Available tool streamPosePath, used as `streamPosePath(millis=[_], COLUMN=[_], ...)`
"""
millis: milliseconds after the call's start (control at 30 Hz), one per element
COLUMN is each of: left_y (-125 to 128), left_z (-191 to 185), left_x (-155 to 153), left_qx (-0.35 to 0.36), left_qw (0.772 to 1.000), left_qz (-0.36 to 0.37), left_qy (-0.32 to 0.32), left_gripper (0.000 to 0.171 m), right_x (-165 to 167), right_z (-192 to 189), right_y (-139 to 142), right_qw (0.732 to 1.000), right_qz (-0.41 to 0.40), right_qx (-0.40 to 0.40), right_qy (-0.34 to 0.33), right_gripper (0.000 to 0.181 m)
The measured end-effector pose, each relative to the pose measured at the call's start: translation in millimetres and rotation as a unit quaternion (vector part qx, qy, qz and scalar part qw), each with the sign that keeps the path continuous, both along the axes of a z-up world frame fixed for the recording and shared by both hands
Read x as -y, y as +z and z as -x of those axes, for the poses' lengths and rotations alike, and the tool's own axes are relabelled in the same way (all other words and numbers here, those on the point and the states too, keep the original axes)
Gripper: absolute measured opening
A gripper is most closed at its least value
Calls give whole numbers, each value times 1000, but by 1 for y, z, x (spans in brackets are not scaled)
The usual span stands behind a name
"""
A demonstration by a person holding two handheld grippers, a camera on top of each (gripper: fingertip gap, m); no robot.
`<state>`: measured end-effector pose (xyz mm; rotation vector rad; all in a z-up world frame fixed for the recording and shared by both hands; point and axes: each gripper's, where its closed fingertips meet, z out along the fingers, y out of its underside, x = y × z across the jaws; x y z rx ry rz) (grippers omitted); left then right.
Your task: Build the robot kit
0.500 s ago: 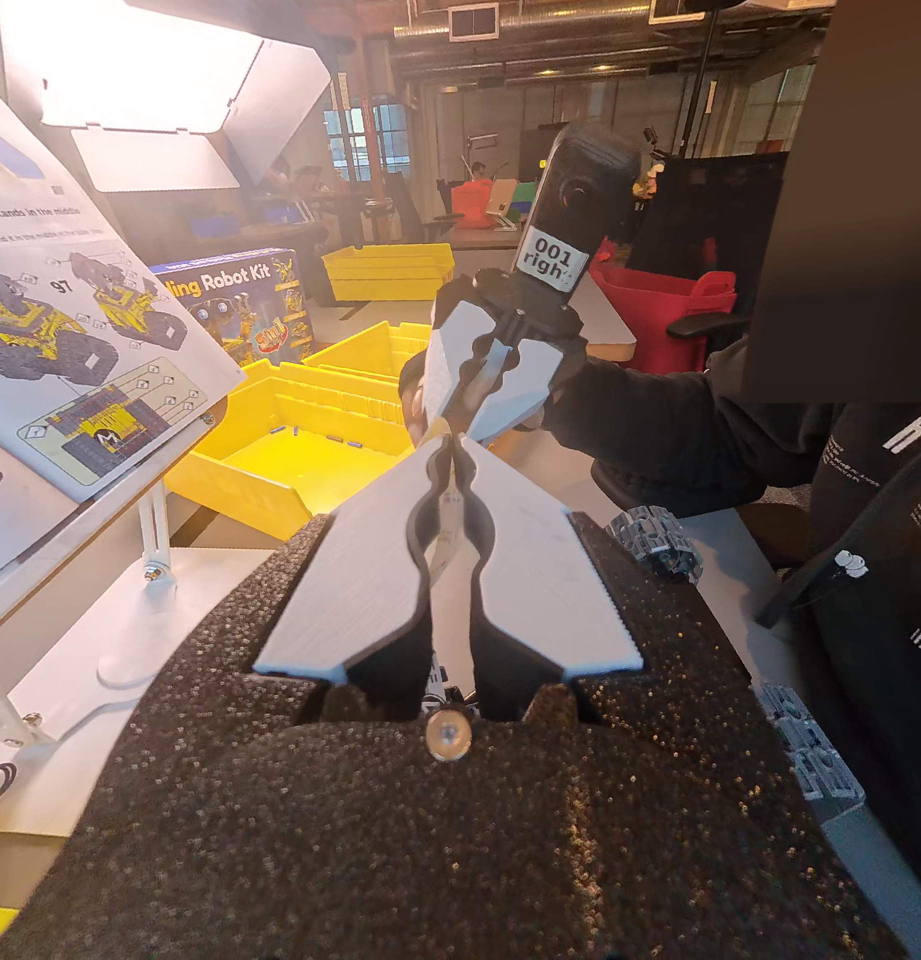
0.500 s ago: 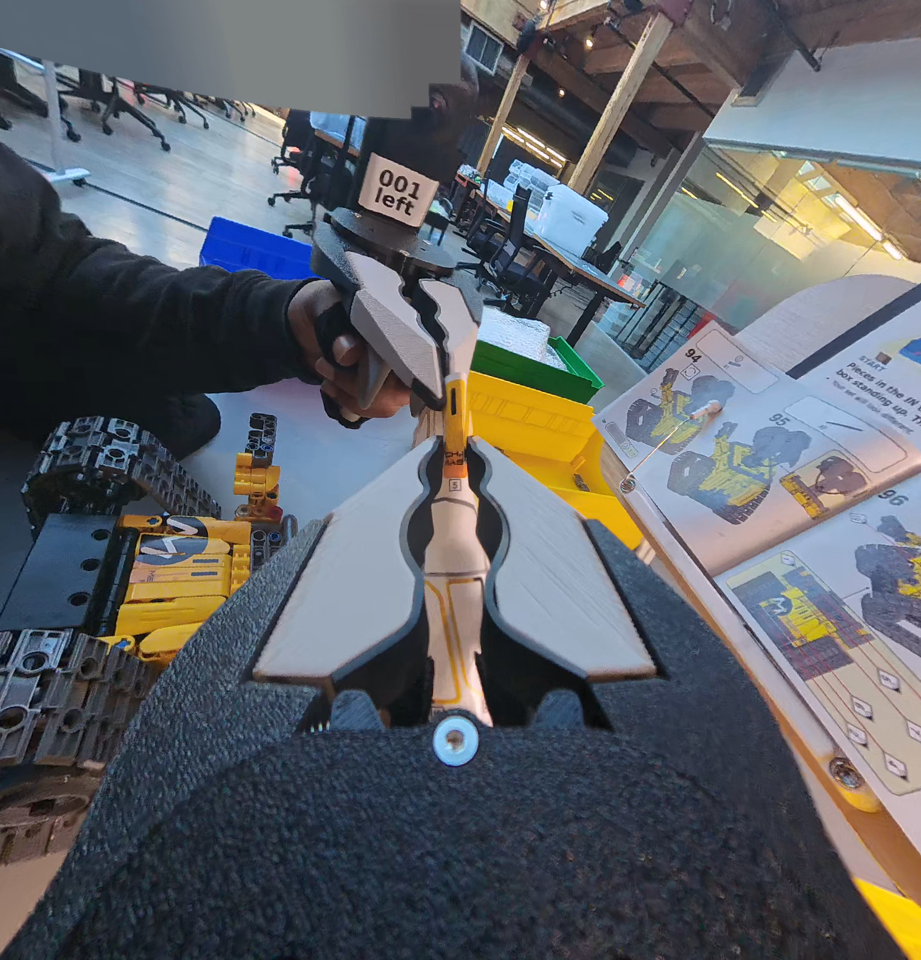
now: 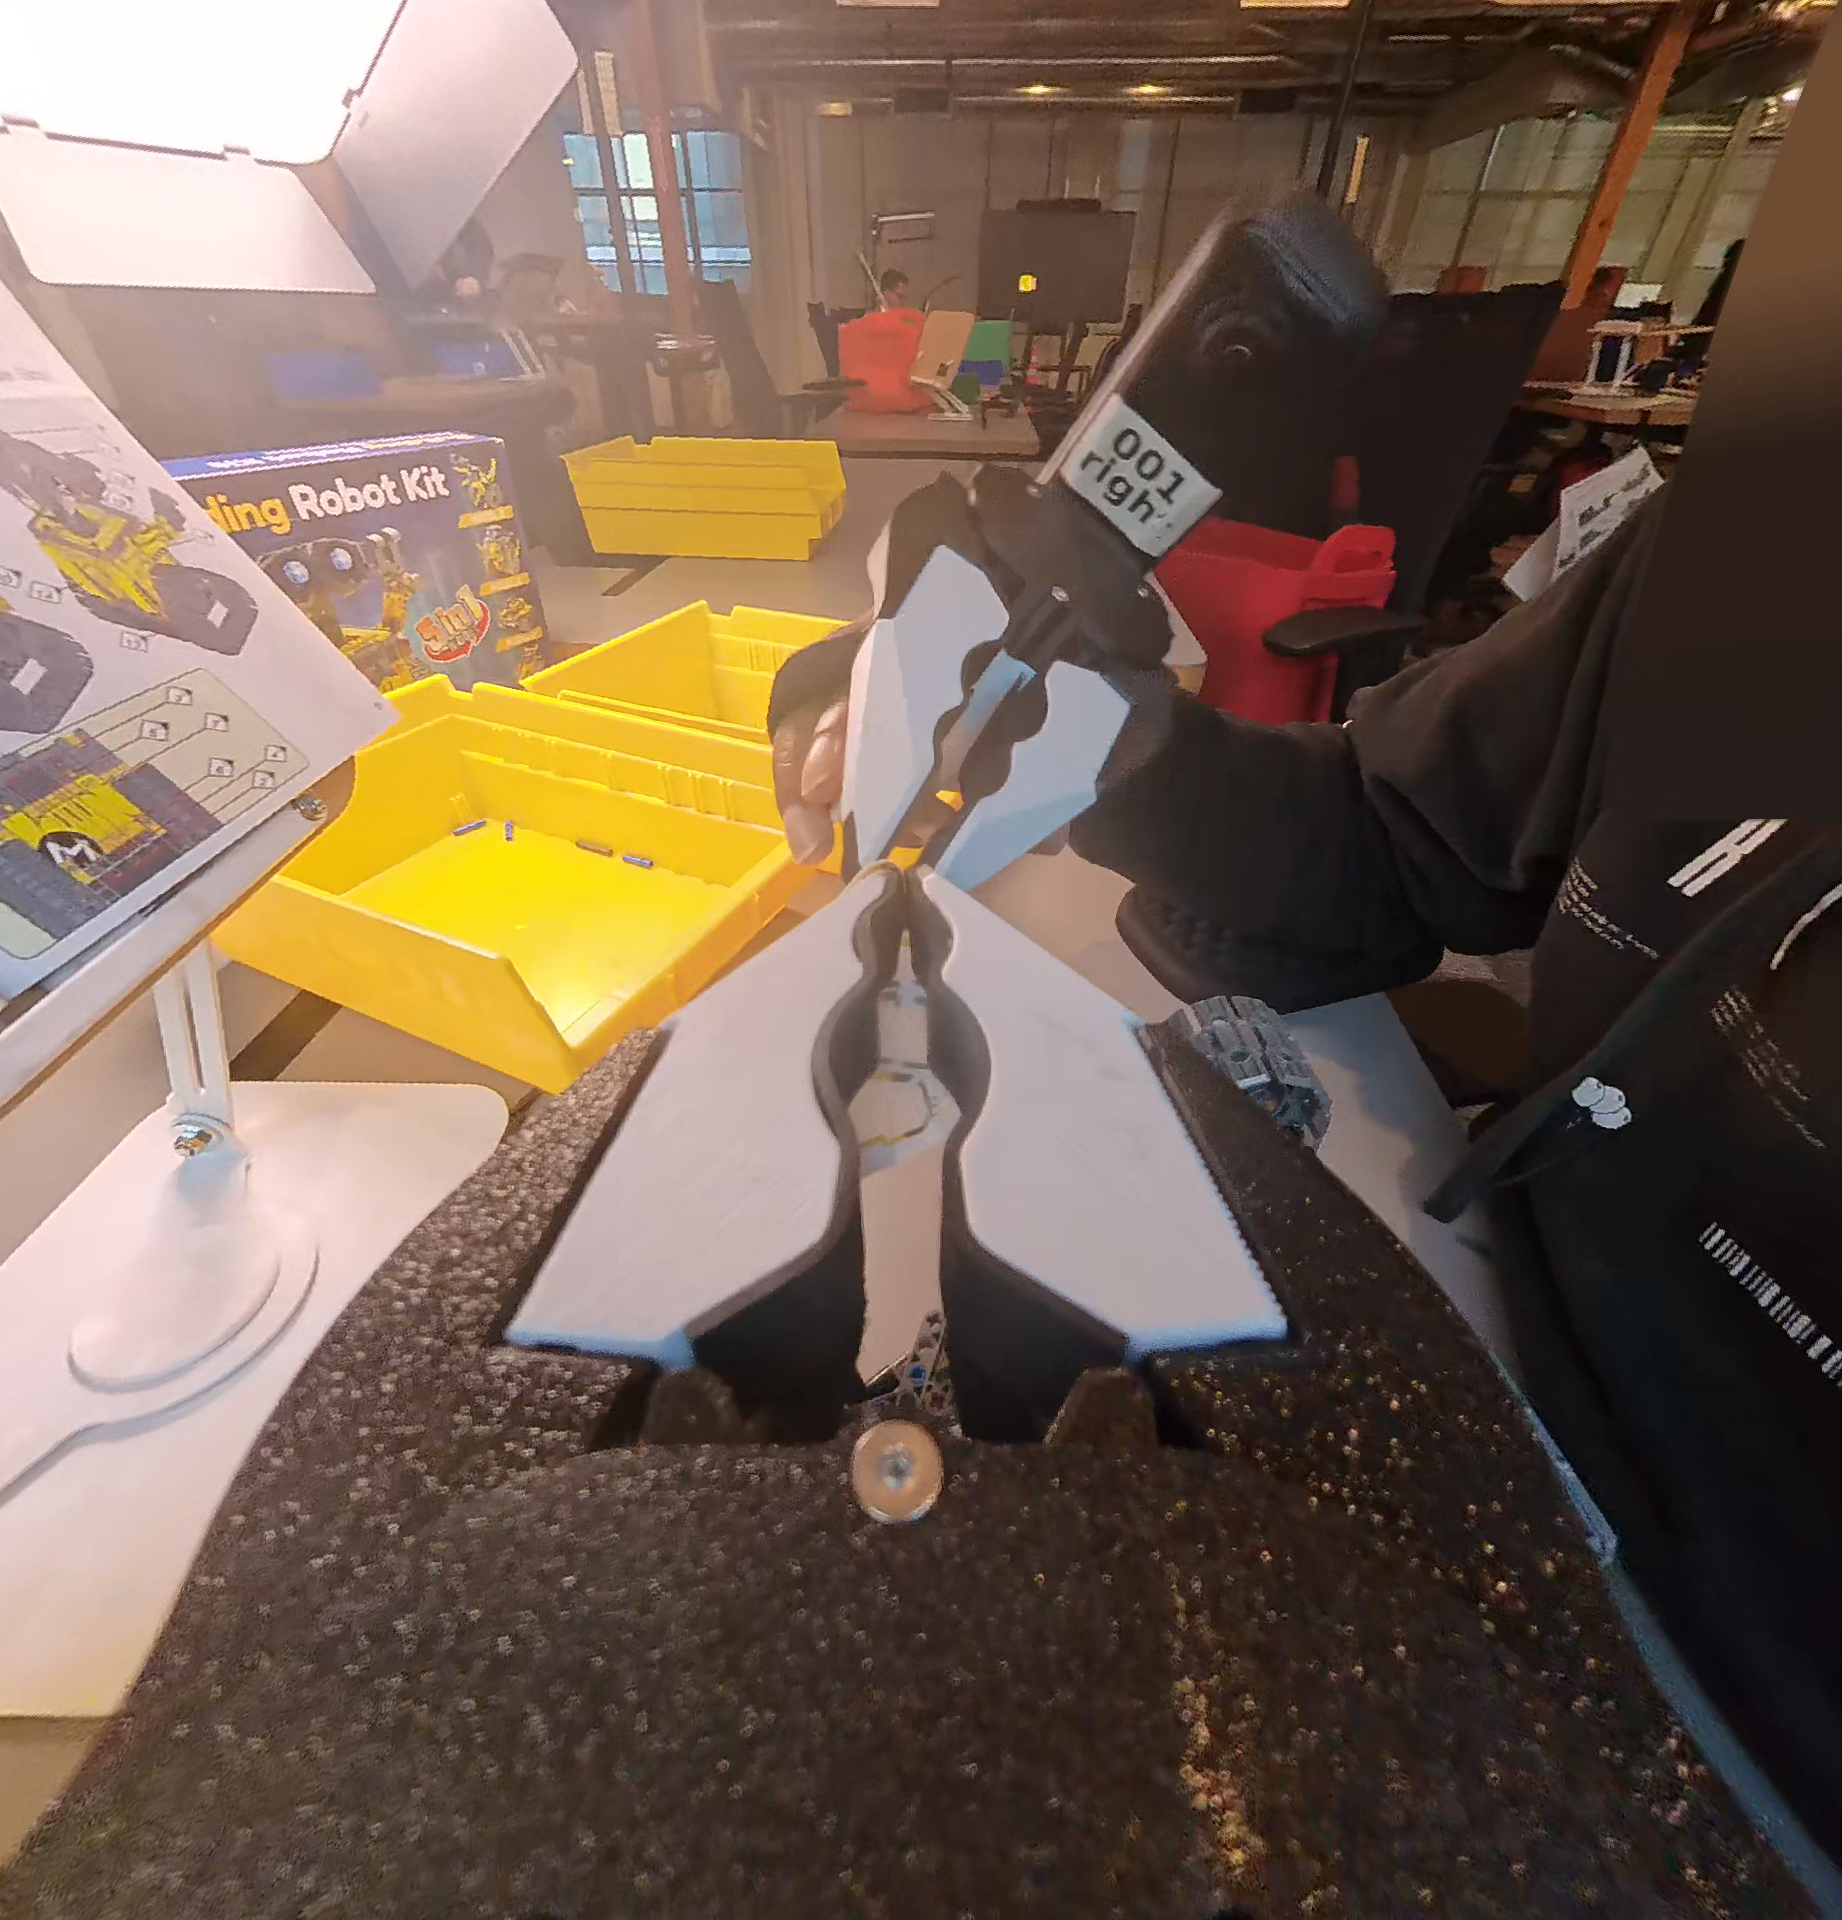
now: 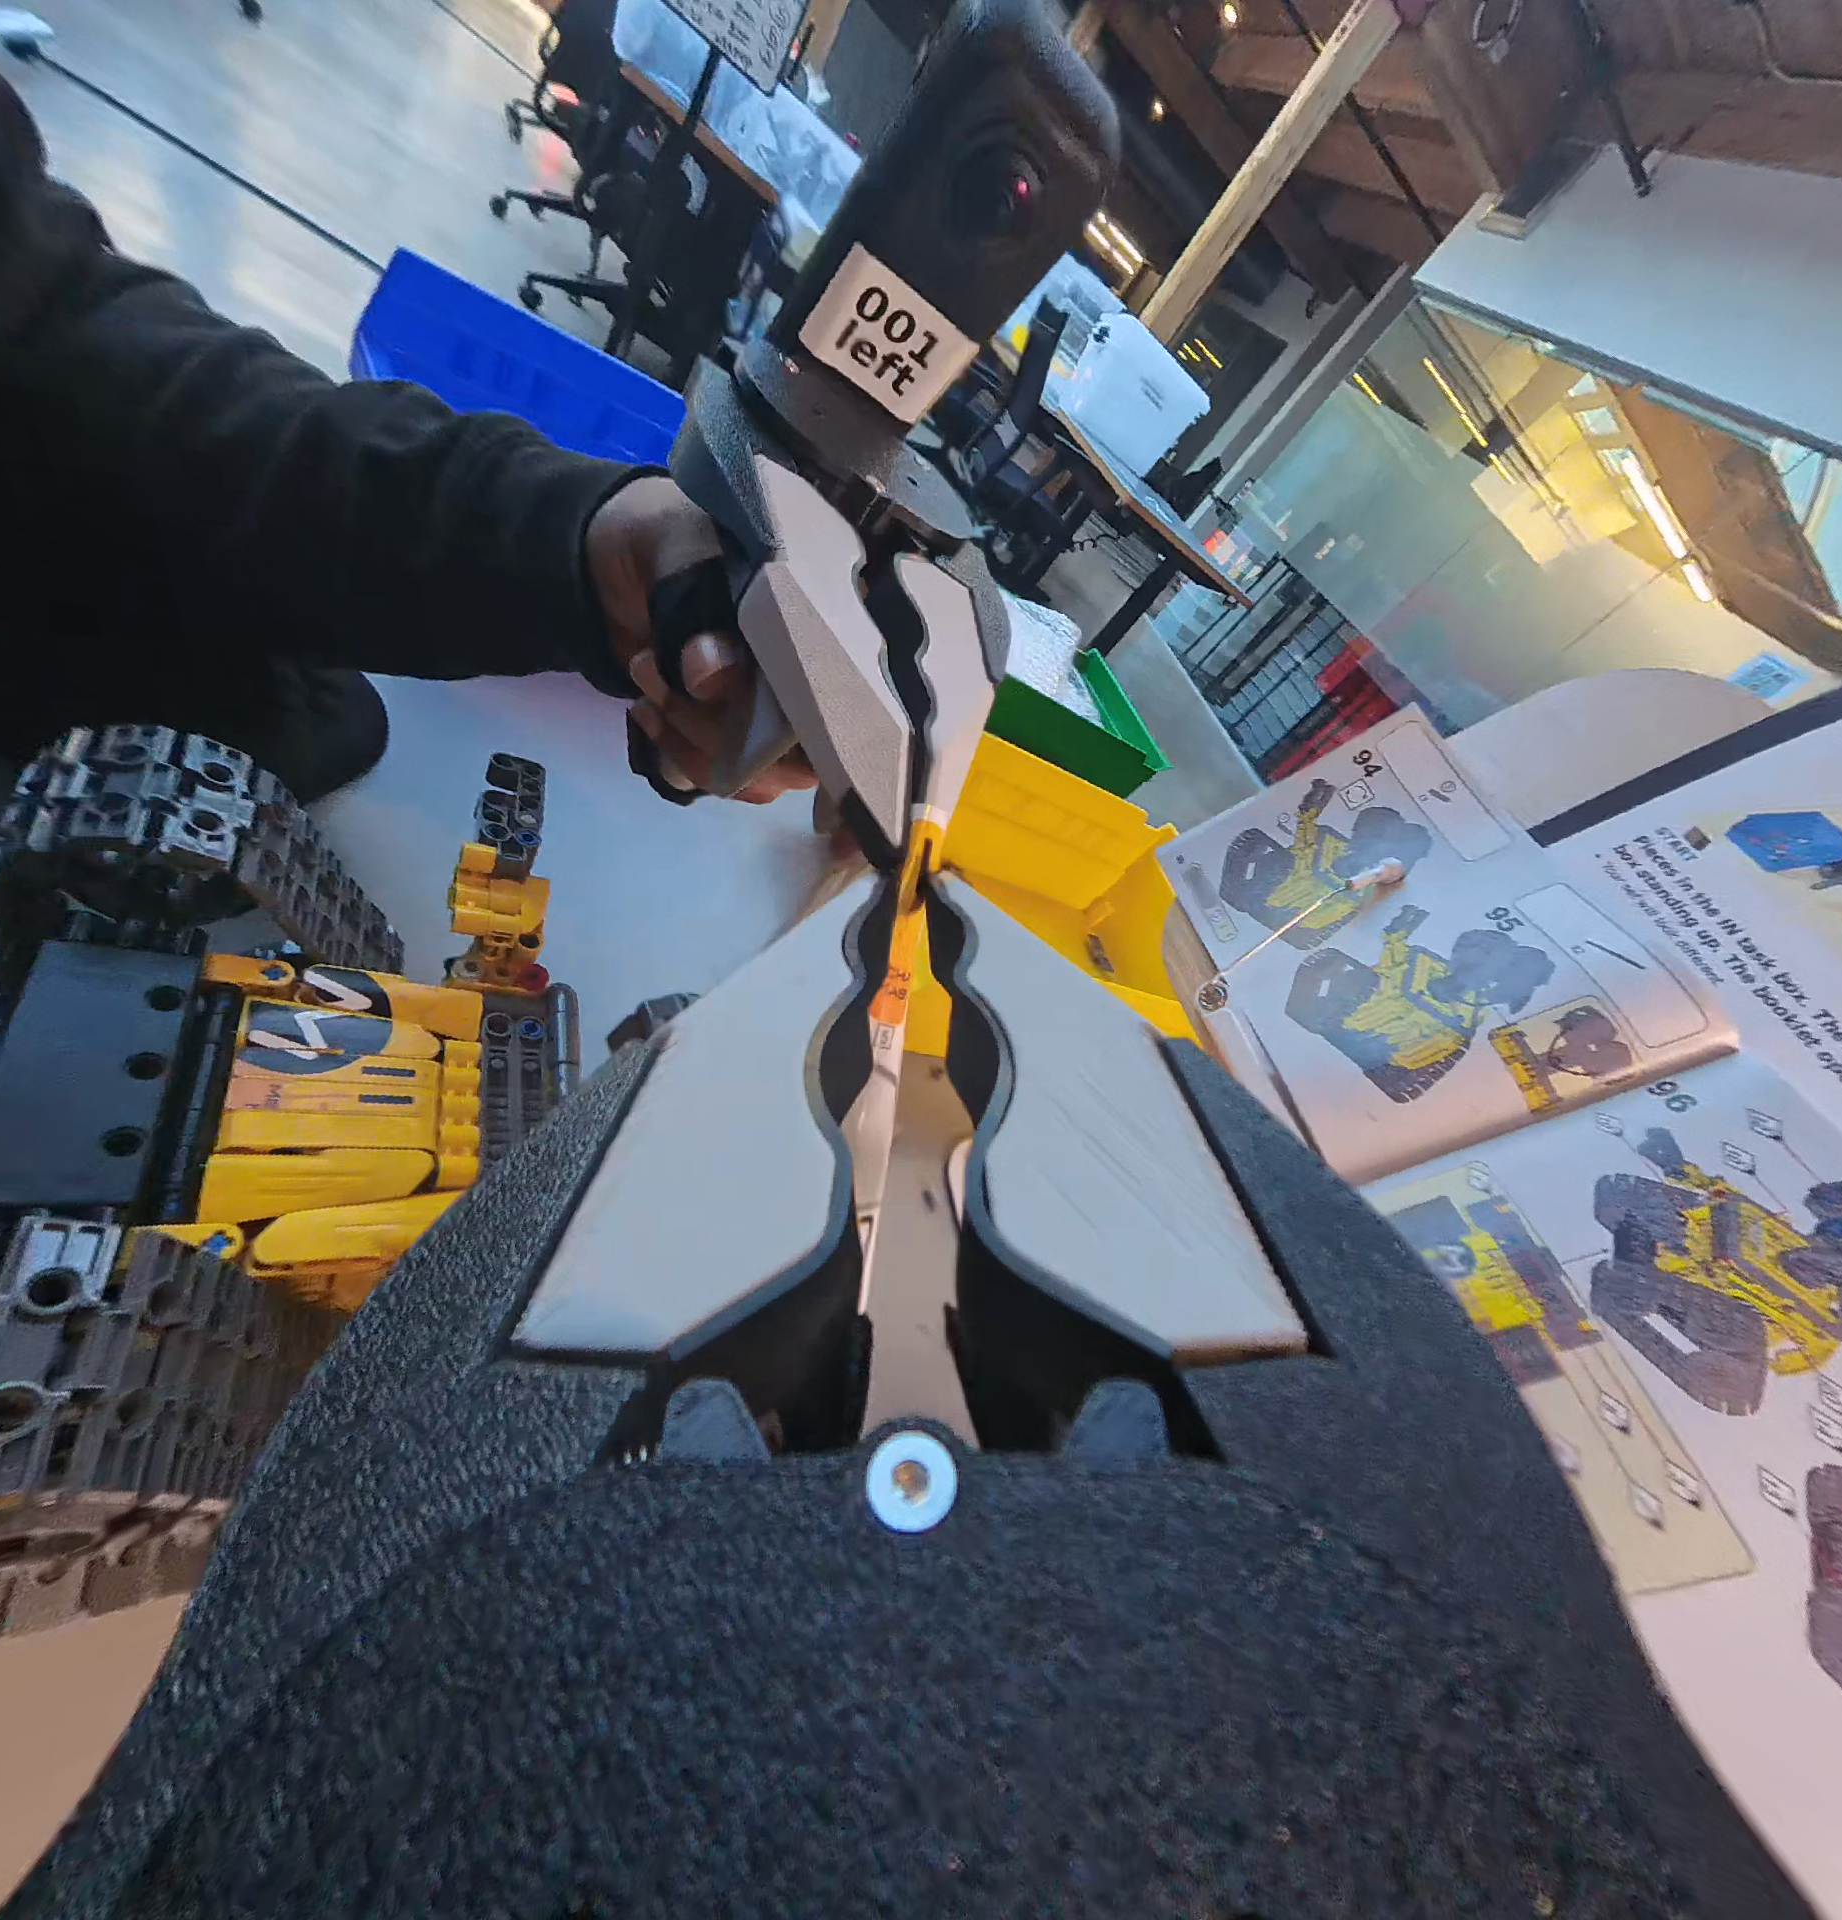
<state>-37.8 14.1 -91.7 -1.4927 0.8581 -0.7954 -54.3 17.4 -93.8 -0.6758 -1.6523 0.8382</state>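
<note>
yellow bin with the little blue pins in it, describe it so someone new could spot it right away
Start at the white booklet stand on the left. Just right of it sit two open yellow bins; take the nearer yellow bin, ahead of the left gripper. Only it shows small blue pins along its back edge.

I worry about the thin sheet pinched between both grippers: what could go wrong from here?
The thin sheet is clamped by both the right gripper and the left gripper, with their tips almost meeting. Pulling or twisting them apart could tear or crease it. If either grip slips, it may fall near the yellow bin.
</note>
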Motion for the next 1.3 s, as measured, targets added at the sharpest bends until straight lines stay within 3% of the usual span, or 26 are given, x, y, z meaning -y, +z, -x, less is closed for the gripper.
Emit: streamPosePath(millis=[300, 633, 933, 1300], left_y=[8, -1, -7, -13], left_z=[-4, -2, 4, -1], left_x=[8, 1, -6, -7], left_qx=[13, -18, -94, -137], left_qw=[1000, 1000, 993, 986], left_qz=[-13, 18, -26, -61], left_qy=[-19, 9, 60, 73], left_gripper=[0, 0, 0, 0], right_x=[9, 8, -1, -1], right_z=[-9, -7, -6, -6], right_y=[9, -1, 6, -1], right_qw=[989, 994, 969, 986], right_qz=[129, 93, 232, 154], right_qx=[6, 24, 26, 53], right_qy=[77, 57, 83, 43], right_gripper=[2, 2, 3, 5])
